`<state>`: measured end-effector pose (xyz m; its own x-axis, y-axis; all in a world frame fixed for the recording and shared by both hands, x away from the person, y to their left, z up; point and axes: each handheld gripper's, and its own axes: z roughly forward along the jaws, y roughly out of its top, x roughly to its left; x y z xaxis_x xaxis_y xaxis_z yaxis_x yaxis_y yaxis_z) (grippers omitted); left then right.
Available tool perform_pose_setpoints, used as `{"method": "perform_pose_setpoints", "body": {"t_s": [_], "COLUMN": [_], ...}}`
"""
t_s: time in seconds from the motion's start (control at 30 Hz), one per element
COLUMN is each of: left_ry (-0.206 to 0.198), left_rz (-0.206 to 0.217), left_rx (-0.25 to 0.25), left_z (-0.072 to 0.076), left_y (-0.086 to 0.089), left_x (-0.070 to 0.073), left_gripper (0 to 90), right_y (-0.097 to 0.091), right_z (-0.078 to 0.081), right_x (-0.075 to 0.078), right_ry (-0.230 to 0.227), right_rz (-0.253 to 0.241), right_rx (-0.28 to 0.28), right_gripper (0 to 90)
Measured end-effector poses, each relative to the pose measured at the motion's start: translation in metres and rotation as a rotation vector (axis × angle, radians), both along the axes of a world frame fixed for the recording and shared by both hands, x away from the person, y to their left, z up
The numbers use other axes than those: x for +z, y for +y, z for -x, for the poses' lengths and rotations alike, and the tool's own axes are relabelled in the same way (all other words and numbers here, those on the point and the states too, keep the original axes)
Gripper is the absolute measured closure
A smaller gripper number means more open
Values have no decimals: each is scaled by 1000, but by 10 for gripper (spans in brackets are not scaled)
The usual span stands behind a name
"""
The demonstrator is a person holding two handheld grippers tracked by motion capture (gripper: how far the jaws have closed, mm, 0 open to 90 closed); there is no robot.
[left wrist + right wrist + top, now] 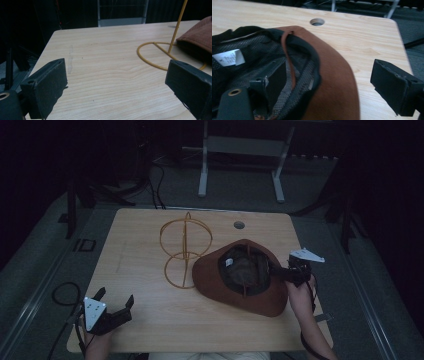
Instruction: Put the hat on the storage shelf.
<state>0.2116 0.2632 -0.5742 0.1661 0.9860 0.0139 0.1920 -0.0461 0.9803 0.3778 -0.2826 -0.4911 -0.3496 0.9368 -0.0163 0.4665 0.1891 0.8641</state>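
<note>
High view: dark room, pale wood table (150, 285); left tool (116, 307) released, right tool (276, 271) spread astride hat (260, 297) brim.

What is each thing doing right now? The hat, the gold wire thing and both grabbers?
brown hat: upside down on the table, lining up.
wire stand: upright, bare, beside the hat.
left gripper: open, holding nothing.
right gripper: open, one jaw inside the hat, one outside the brim.
</note>
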Motion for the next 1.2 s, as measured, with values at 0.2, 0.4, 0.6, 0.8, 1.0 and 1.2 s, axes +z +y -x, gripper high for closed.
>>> {"method": "perform_pose_setpoints", "body": {"t_s": [0.2,0.4,0.6,0.8,1.0,1.2], "left_ry": [12,12,25,31,39,41], "left_rz": [-2,1,-1,-7,-3,-5], "left_rx": [-13,-20,-26,-32,-38,-36], "left_z": [0,-1,-2,-2,-2,-2], "left_y": [-1,-1,-1,-2,-2,-2], "left_x": [0,-1,-2,-2,-2,-2], "left_gripper": [45,45,45,45,45,45], "right_y": [15,25,31,32,35,45], "right_z": [-22,-40,-56,-67,-70,-69], "right_x": [-4,-12,-24,-38,-49,-53], "right_ry": [67,109,149,200,223,219], "right_rz": [8,61,99,138,143,235], "right_rx": [41,41,27,-9,-25,-29], "right_gripper": [115,177,213,228,294,466]}}
